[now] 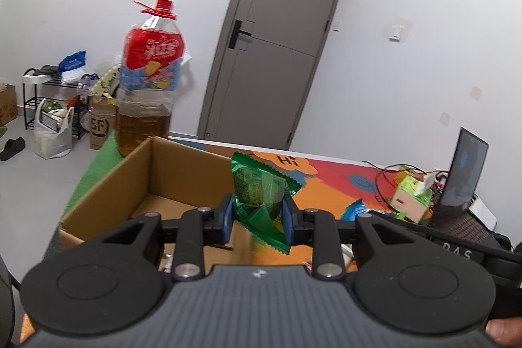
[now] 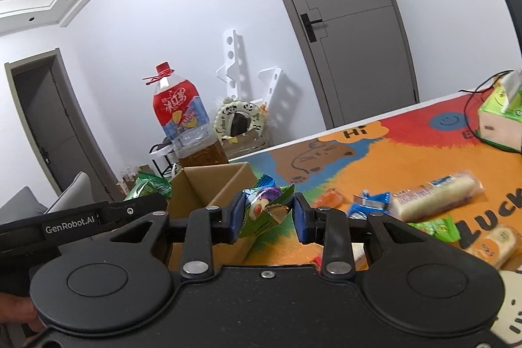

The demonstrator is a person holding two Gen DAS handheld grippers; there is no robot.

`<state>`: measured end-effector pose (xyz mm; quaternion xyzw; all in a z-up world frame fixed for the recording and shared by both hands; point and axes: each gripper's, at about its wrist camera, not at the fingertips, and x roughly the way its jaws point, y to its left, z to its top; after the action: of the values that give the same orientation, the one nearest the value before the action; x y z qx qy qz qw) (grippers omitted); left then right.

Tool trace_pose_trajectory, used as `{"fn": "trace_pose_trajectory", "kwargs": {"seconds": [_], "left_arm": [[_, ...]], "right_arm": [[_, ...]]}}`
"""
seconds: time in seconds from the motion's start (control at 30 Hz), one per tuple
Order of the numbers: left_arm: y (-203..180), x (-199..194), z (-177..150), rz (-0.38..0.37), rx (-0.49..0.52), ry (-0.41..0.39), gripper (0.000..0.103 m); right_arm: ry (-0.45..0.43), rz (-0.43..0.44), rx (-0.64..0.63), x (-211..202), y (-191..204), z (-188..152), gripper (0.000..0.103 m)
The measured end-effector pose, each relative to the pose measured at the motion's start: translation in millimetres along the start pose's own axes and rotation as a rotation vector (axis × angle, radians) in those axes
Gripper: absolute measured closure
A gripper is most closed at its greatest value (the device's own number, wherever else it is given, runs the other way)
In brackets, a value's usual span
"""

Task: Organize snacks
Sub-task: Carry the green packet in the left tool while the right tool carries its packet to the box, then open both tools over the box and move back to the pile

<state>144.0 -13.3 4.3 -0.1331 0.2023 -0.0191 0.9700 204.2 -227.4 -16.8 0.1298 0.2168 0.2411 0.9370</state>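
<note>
1. The left gripper (image 1: 257,214) pinches a green packet (image 1: 261,194) above the near edge of the open box (image 1: 153,172); the right gripper (image 2: 269,214) pinches a green pouch (image 2: 266,211) beside the box, above the mat (image 2: 375,158)
2. Risk: each hold is on thin crinkly wrapping, so a snack could slip and land outside the box
3. Risk: the two grippers sit near each other and could collide over the box
4. Hidden: most of the box floor, behind the grippers; pouch print too small to read
</note>
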Motion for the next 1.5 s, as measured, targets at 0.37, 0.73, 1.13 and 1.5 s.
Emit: {"fn": "trace_pose_trajectory", "kwargs": {"seconds": [0.37, 0.73, 1.13, 1.5], "left_arm": [[34, 9, 5, 0.082, -0.056, 0.021, 0.068], [63, -4, 8, 0.133, -0.092, 0.01, 0.057], [82, -26, 8, 0.176, -0.118, -0.001, 0.04], [68, -28, 1, 0.155, -0.114, 0.005, 0.02]], "right_arm": [[0.009, 0.035, -0.027, 19, 23, 6, 0.071], [0.03, 0.094, -0.056, 38, 53, 8, 0.071], [0.053, 0.12, -0.044, 52, 77, 8, 0.055], [0.048, 0.036, -0.028, 26, 51, 0, 0.034]]}}
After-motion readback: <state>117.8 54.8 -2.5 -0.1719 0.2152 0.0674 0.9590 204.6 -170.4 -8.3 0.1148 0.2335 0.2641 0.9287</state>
